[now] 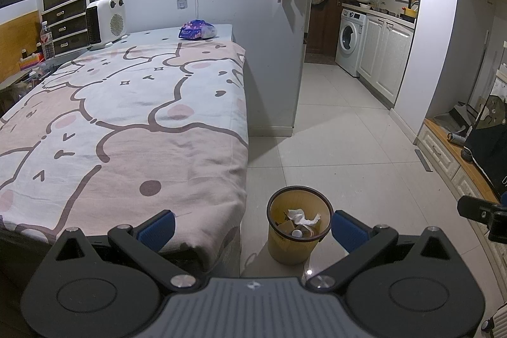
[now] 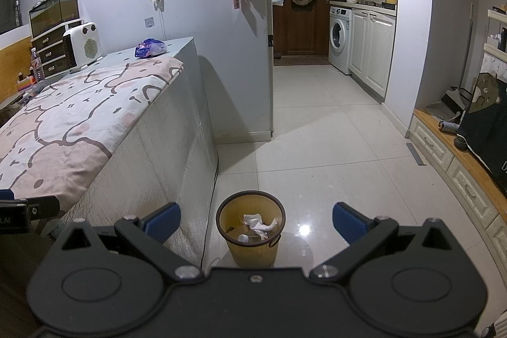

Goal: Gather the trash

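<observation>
Nearest the cameras, the left gripper (image 1: pixel 253 228) and the right gripper (image 2: pixel 256 222) both stand with their blue-padded jaws spread wide and nothing between them. Just beyond them a yellow wastebasket (image 1: pixel 299 225) with a dark rim stands upright on the glossy white floor tiles (image 1: pixel 348 129), close beside the near corner of the bed (image 1: pixel 126 122); inside lie a crumpled white tissue (image 1: pixel 299 217), a small white cap-like piece and some brownish scraps that are too small to name. No writing on the basket can be read. A pink and white cartoon-animal sheet (image 2: pixel 73 122) covers the bed, whose pale side panel drops straight to the floor. At the bed's far end, near its far right corner, sits a purple printed bag (image 1: pixel 197 30); its lettering is too blurred to read. A white heater (image 1: pixel 106 20) stands at the far left corner, with dark drawers and a glass tank behind it. On the wall above hang photos and a grey cloth printed with what looks like "panda", upside down. Farther off, a kitchen alcove holds a white washing machine (image 2: pixel 339 38), white cabinets and a brown door.
</observation>
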